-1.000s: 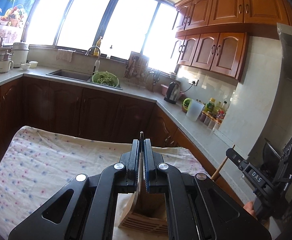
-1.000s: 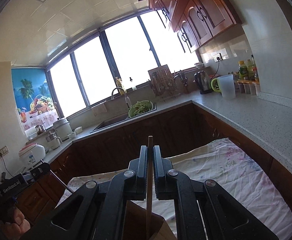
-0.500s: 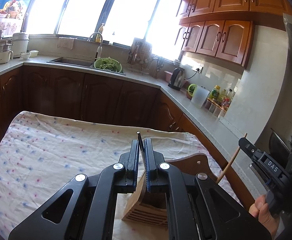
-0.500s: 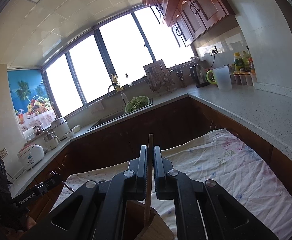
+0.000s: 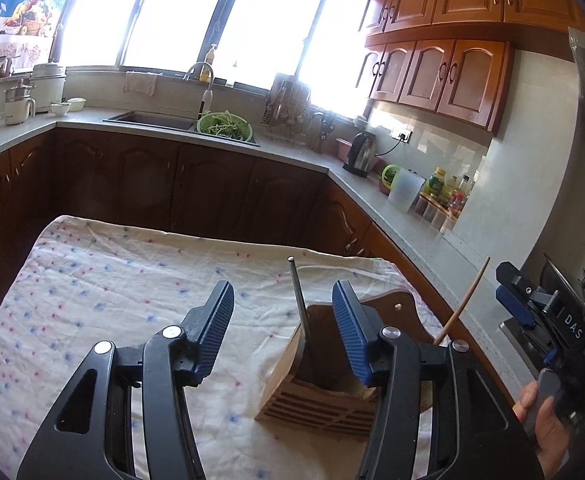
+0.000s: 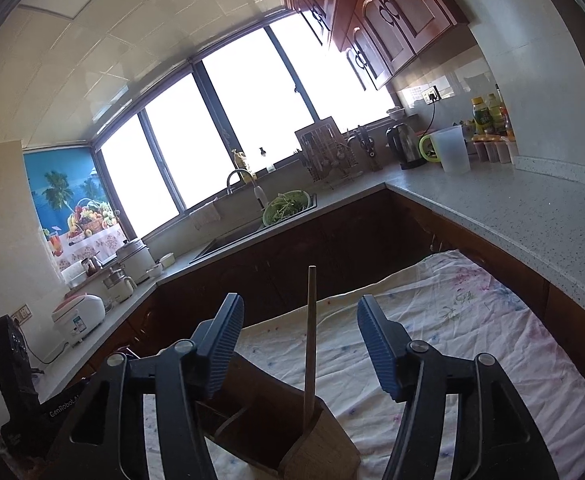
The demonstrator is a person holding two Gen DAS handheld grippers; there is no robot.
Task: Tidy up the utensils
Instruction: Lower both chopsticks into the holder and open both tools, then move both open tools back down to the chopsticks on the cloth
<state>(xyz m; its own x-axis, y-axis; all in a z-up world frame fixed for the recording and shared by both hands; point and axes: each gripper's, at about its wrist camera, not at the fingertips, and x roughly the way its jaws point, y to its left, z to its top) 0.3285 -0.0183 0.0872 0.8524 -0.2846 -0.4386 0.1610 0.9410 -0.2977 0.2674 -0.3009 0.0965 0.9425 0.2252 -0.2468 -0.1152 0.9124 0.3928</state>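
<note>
Left wrist view: close above slatted wooden utensil holder (image 5: pixel 316 396), facing sink-side windows, tilted down. Right wrist view: close over same holder (image 6: pixel 292 436) from opposite side, aimed flatter, more ceiling. Shared: holder, white floral-print tablecloth (image 5: pixel 112 280), green colander (image 6: pixel 284 208).

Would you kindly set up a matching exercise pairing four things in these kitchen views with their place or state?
Things:
1. metal chopstick
2. wooden chopstick
3. green colander
4. kettle

Places or states:
A. on the counter in the corner
B. at the sink
C. upright in the wooden holder, between the opening left gripper jaws
D. upright in the holder, between the opening right gripper jaws

Pairs: 1-C, 2-D, 3-B, 4-A
</note>
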